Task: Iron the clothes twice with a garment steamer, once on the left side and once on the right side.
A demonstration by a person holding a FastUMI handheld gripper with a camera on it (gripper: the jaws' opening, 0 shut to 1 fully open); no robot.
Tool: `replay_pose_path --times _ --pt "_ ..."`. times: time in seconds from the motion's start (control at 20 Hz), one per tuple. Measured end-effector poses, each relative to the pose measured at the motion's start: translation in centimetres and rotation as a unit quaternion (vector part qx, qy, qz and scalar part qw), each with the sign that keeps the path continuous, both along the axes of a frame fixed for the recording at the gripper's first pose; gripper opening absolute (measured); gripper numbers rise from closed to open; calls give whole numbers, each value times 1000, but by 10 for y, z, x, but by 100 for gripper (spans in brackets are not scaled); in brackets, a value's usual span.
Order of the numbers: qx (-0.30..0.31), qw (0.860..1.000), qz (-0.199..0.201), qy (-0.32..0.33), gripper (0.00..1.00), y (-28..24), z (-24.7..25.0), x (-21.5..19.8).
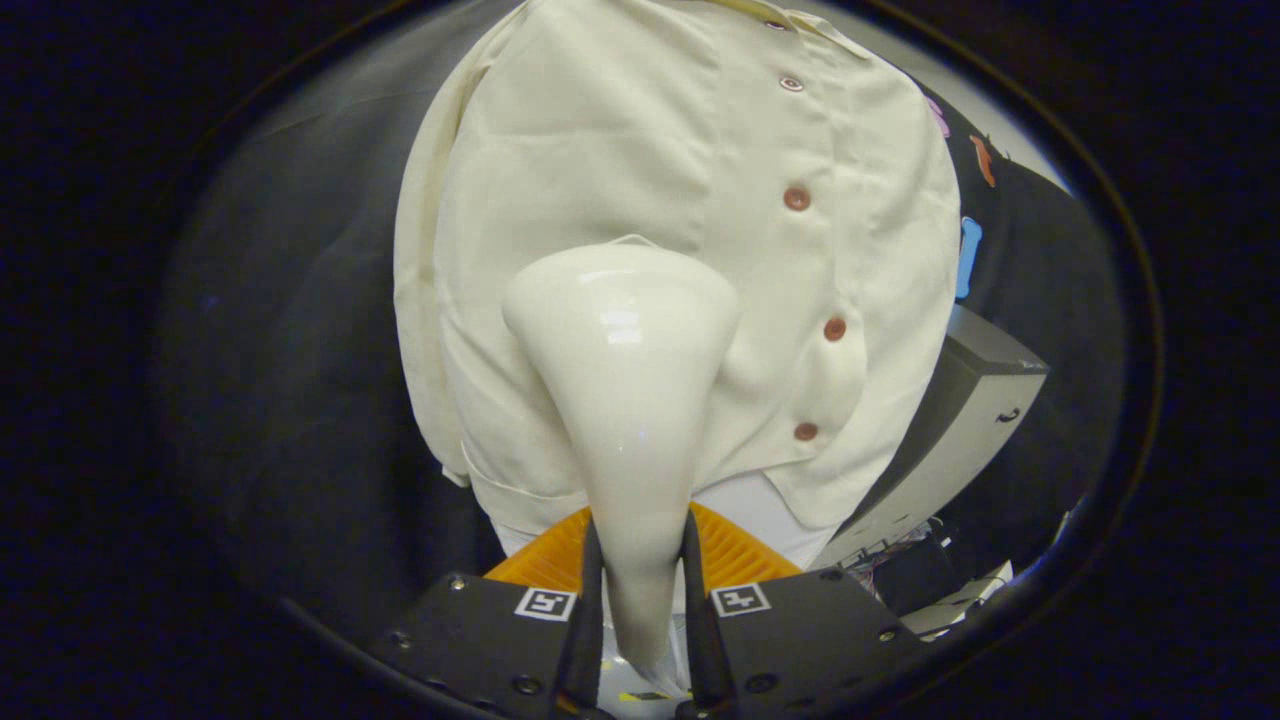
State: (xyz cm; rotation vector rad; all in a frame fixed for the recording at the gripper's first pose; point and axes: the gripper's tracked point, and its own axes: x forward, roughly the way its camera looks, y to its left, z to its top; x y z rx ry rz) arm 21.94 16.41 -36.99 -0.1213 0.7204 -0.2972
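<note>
A cream button-up shirt (640, 150) hangs in front of me, its row of brown buttons (796, 198) running down to the right of centre. My gripper (640, 545) is shut on the handle of a glossy white garment steamer (625, 350), both fingers pressing on its narrow neck. The steamer's wide head points up and rests against the lower part of the shirt, left of the button row. The face of the head is hidden against the cloth.
A grey box-shaped unit (960, 420) stands to the lower right behind the shirt, with loose cables (900, 545) at its foot. Dark cloth wall (300, 300) surrounds the shirt on the left and right.
</note>
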Motion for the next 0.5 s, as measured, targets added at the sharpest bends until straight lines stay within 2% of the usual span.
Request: replay_pose_path --times 0.15,0.3,0.5 --pt "-3 999 5 36 35 1 -23 -13" --pt "9 999 3 49 35 3 -34 -23" --pt "20 998 20 64 35 5 -41 -44"
